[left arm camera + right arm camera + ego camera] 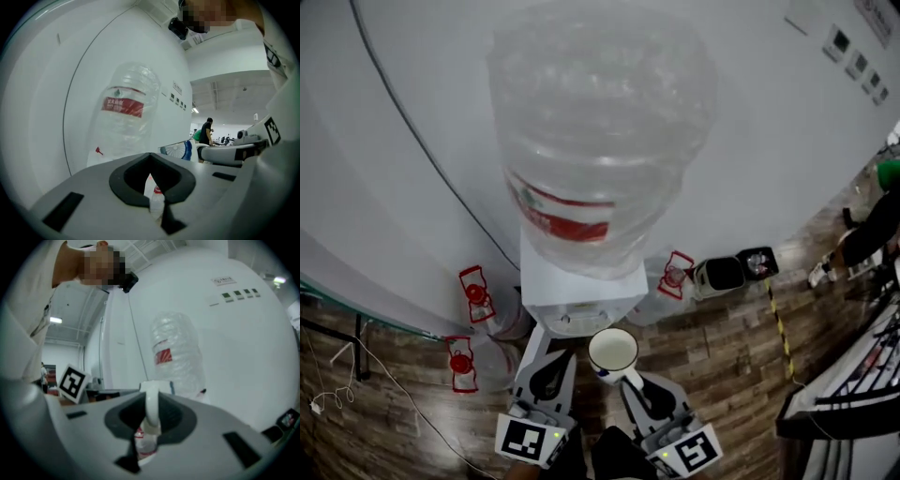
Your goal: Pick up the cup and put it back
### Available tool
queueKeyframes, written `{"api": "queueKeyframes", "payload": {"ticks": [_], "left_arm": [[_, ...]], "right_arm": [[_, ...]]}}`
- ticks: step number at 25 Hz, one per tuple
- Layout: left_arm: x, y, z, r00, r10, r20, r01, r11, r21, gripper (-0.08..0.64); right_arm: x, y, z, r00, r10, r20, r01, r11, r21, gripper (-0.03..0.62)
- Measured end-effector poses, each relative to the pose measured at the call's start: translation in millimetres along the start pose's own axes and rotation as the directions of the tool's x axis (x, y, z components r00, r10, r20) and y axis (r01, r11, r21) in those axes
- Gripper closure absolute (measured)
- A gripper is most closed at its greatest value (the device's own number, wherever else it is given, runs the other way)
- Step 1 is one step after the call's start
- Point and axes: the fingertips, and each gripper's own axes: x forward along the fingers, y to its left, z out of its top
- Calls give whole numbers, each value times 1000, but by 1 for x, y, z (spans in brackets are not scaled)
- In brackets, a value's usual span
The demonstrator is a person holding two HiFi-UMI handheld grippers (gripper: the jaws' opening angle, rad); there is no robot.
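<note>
Right tongs (625, 377): closed on the handle of the white cup (613, 352); the right gripper view shows the handle pinched between the two pads. The cup is carried upright and clear of any surface, mouth up, interior white, just in front of the water dispenser (581, 292) and below its front edge

Left tongs (562, 356): drawn together, nothing between them; the left gripper view shows only a narrow slit with a small bottle on the floor far beneath. They sit in front of the water dispenser, beside the cup and apart from it

Marker cubes: one on each gripper, left (528, 438) and right (694, 451), on the side away from the water dispenser

Water dispenser: white body, standing against the wall (394, 141)

Large bottle (600, 131): clear plastic, red and white label, seated upside down on top of the water dispenser

Spare bottles: clear, with red handles, on the floor (731, 356); two left of the water dispenser (492, 364), one to its right (661, 298)

Black and white bin (719, 275): on the floor, right of the water dispenser, beyond the spare bottle

Dark cable (422, 141): runs down the wall to the water dispenser's left side
</note>
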Motion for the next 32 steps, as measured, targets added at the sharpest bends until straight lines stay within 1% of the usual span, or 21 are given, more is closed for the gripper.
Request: {"api": "queueKeyframes", "payload": {"ticks": [3,6,8,11,13,16,20,24,27,32], "left_arm": [[-8,3,26,999,-41,2,41,999,11,552],[-16,5,49,998,-66,20,65,997,45,552],[-18,3,69,998,-59,34,57,997,49,552],[-20,-2,102,997,-45,59,44,999,20,552],[-25,-5,120,996,-38,80,37,999,10,552],[-32,-10,136,995,-25,100,23,999,23,552],[-43,-28,145,992,-3,127,1,1000,16,552],[-50,-48,141,990,39,138,-38,999,-10,552],[-55,-66,139,987,63,148,-62,998,-9,552],[-60,-90,136,985,69,157,-68,998,-7,552]], "right_arm": [[4,10,36,1000,7,21,-7,1000,0,520],[5,22,66,999,14,41,-13,1000,-11,520],[5,29,86,998,19,60,-18,1000,-20,520],[2,38,114,995,18,95,-14,999,-42,520],[0,42,130,993,17,119,-13,999,-34,520],[-8,44,147,989,33,145,-31,999,-14,520],[-32,47,157,987,54,153,-49,998,-35,520],[-54,43,158,985,63,158,-60,998,-25,520],[-70,38,160,983,79,166,-76,997,-26,520],[-89,34,159,980,100,172,-96,995,-33,520]]}}
